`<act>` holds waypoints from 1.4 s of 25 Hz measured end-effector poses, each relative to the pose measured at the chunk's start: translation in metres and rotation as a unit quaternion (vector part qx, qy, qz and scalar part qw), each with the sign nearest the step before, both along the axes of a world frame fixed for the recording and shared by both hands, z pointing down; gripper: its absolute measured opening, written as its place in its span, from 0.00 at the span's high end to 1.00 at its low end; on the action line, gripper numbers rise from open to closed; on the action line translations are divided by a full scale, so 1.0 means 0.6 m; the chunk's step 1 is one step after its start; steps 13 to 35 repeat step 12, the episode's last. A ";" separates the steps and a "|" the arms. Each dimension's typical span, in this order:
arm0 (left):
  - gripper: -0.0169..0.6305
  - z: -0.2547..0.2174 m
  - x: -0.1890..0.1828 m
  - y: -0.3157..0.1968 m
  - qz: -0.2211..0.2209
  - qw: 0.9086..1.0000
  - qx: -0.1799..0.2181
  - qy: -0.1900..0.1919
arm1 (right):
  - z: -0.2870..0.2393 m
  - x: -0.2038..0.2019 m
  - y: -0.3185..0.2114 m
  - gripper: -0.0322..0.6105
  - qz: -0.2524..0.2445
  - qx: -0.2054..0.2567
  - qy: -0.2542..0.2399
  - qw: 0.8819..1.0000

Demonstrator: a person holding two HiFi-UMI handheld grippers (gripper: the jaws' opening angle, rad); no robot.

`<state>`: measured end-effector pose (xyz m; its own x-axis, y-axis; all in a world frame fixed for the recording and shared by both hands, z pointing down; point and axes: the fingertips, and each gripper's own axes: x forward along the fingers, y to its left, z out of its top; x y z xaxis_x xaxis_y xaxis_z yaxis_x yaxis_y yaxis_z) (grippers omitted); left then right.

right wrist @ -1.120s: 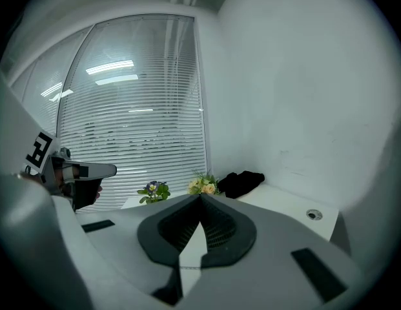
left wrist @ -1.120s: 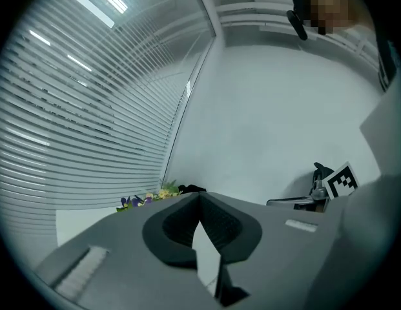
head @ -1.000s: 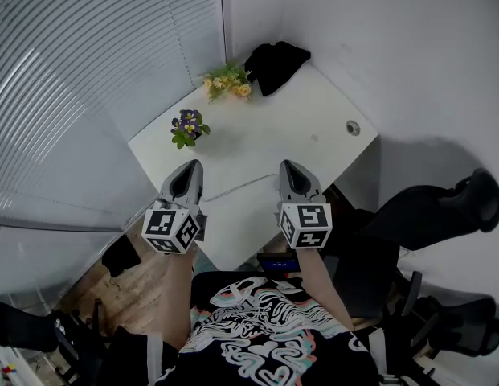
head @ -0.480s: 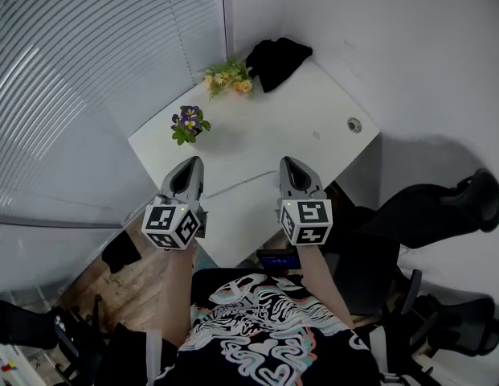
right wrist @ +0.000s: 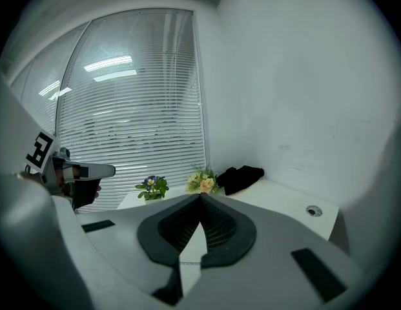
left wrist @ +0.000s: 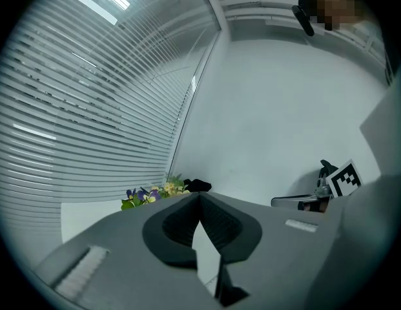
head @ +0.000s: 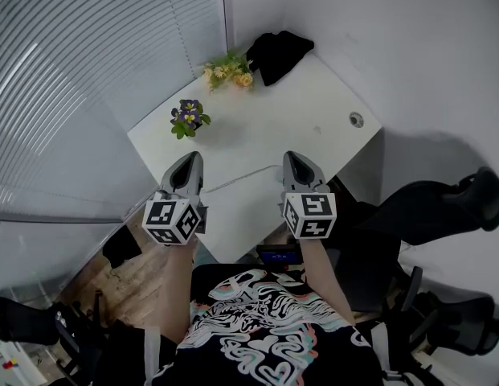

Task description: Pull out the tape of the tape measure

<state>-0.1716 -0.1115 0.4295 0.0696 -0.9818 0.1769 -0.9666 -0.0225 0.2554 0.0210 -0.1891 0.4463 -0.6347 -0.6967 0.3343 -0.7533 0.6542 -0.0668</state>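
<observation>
We are holding the left gripper (left wrist: pixel 200 197) and the right gripper (right wrist: pixel 201 199) closed and empty above the near edge of the desk (head: pixel 313 111). The head view alone is plainly showing a thin strip (head: pixel 241 184), perhaps the tape, lying along that edge between them.

- Middle of table (head: pixel 273 119) bare: open passage ahead of left gripper (head: pixel 190 158) and right gripper (head: pixel 292 156).
- Purple flower pot (head: pixel 187 120) near left edge, ahead of left gripper.
- Yellow flowers (head: pixel 229 71), black cloth (head: pixel 279 53) crowding far corner.
- Blinds (head: pixel 88 71) closing left side, wall (head: pixel 378 39) closing right.
- Office chair (head: pixel 426 207) beyond table's right corner.
</observation>
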 end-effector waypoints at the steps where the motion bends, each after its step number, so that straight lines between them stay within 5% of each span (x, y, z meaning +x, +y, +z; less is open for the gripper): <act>1: 0.97 0.001 0.001 -0.001 0.000 1.000 -0.001 0.000 | 0.002 0.001 0.000 0.95 0.000 -0.001 0.001 1.000; 35: 0.97 0.015 -0.003 -0.007 -0.001 1.000 -0.010 0.001 | 0.019 0.000 -0.006 0.95 -0.003 -0.013 0.002 1.000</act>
